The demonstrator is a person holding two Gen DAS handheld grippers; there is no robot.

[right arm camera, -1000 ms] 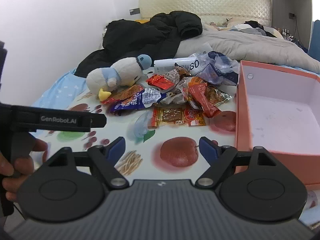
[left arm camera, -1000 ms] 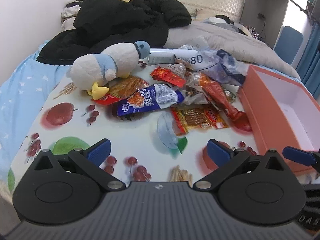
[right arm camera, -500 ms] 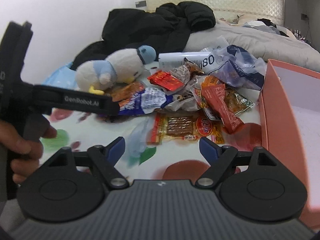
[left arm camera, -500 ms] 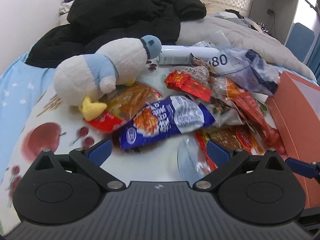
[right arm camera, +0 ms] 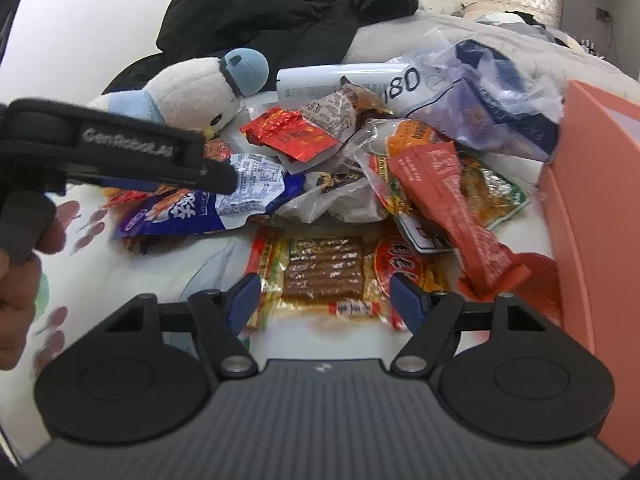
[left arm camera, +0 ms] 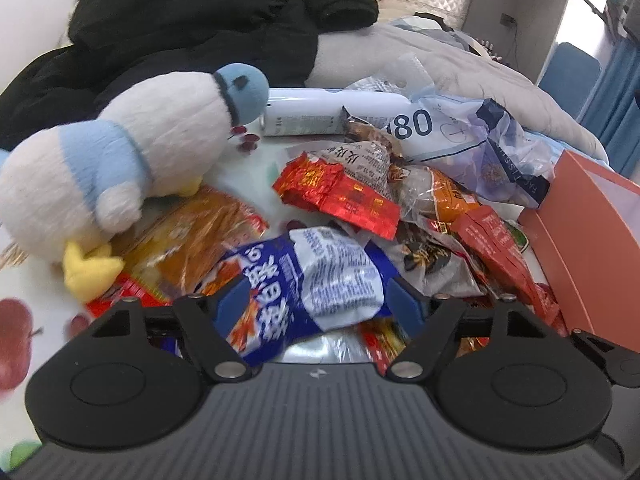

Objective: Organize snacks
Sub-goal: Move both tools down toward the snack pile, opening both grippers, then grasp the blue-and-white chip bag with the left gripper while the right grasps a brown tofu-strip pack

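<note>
1. The table [right arm camera: 100, 264], covered with a fruit-print cloth, carries the whole heap; beyond its far edge lies a bed with a black coat [left arm camera: 192, 12].
2. The orange box [right arm camera: 576, 208] stands open at the right edge of the table, near the heap, probably so that the snacks can go in by a short way.
3. The plush penguin [left arm camera: 132, 152] lies at the far left and rests partly on an orange packet [left arm camera: 200, 236].
4. The blue and white packet [left arm camera: 304, 284] lies at the near left of the heap. The left tongs [left arm camera: 312, 300] stand open with one blue finger on each side of it, not yet pressing; I judge this is the first pick.
5. The flat packet of brown strips [right arm camera: 324, 272] lies nearest. The right tongs [right arm camera: 320, 300] are also open around its near end and hold nothing.
</note>
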